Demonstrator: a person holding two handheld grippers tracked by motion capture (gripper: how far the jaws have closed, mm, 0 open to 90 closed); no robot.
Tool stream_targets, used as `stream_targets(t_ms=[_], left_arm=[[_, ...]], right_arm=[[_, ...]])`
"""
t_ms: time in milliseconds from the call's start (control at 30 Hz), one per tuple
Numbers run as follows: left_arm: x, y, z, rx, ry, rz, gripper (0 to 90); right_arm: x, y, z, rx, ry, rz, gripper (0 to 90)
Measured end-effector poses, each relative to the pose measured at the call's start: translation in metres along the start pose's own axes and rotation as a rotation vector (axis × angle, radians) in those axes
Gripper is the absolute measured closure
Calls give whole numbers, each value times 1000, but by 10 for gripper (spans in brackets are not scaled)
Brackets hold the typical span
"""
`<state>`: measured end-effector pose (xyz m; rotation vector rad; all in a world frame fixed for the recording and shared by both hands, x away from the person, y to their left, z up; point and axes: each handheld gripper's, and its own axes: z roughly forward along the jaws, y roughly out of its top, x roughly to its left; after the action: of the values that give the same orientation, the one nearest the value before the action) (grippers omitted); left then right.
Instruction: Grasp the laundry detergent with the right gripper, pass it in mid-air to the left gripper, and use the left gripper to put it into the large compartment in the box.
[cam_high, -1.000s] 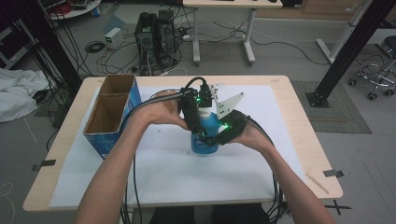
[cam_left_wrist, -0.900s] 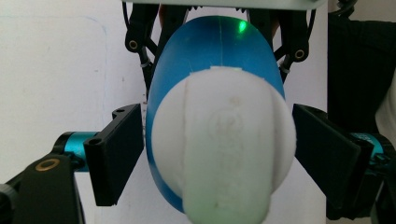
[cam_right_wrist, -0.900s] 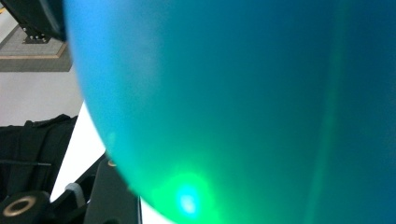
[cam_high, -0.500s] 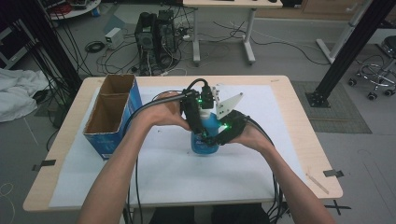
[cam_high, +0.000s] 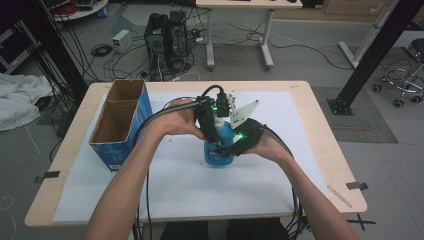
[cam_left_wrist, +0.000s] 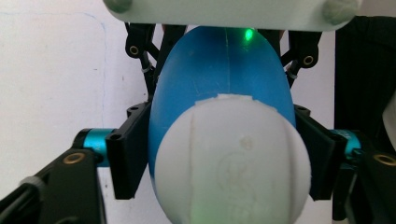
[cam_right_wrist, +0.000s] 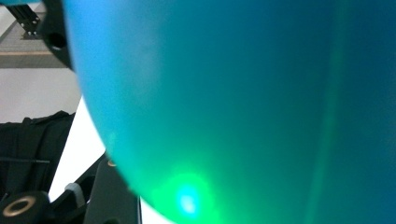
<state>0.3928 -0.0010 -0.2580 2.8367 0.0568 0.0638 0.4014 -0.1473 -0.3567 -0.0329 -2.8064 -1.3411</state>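
In the high view, a blue bottle (cam_high: 218, 152) stood upright near the middle of the worktop (cam_high: 300, 95), on the white sheet (cam_high: 190, 185) that covered most of it. The left tool (cam_high: 210, 131) came down on the bottle from above, at its top end, with the person's left hand (cam_high: 172, 120) behind it. The right tool (cam_high: 231, 146) met the bottle's side from the right, held in the right hand (cam_high: 265, 147), and a green light glowed on each tool. An open cardboard box (cam_high: 120, 125), blue on its outside, stood well apart at the left of the worktop.

In the left gripper view, the camera looked straight down the bottle: its white cap (cam_left_wrist: 231, 161) sat close under the lens with the blue body (cam_left_wrist: 219, 74) widening beyond it. The left tool's two black jaws stood on either side of the cap and had just been closing, with the cap between them; the pads (cam_left_wrist: 128, 156) lay right against the cap, though whether they pressed on it could not be told. Farther down, the right tool's jaws were clamped on the two sides of the blue body.

In the right gripper view, the bottle's blue wall (cam_right_wrist: 233, 93) sat right against the lens with a green glow on it, and the right tool was closed on the bottle, gripping it at the body
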Motion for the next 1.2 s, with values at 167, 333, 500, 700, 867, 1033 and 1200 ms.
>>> stream_targets(t_ms=[167,333,500,700,867,1033,1200], left_arm=[[-1,1,0,-2,1,-3,303],[-2,1,1,1,-1,-2,316],[-1,1,1,15,2,11,343],[-2,1,2,6,6,-6,357],[-3,1,1,12,9,2,373],[-4,2,0,15,18,-2,378],[-5,4,-2,34,15,-6,380]], right_arm=[[0,0,0,-5,1,0,448],[0,0,1,0,2,-3,448],[0,0,2,5,3,0,448],[0,0,2,8,20,-6,448],[0,0,3,6,18,-10,448],[0,0,2,-3,19,-12,446],[1,1,2,-13,15,-17,442]])
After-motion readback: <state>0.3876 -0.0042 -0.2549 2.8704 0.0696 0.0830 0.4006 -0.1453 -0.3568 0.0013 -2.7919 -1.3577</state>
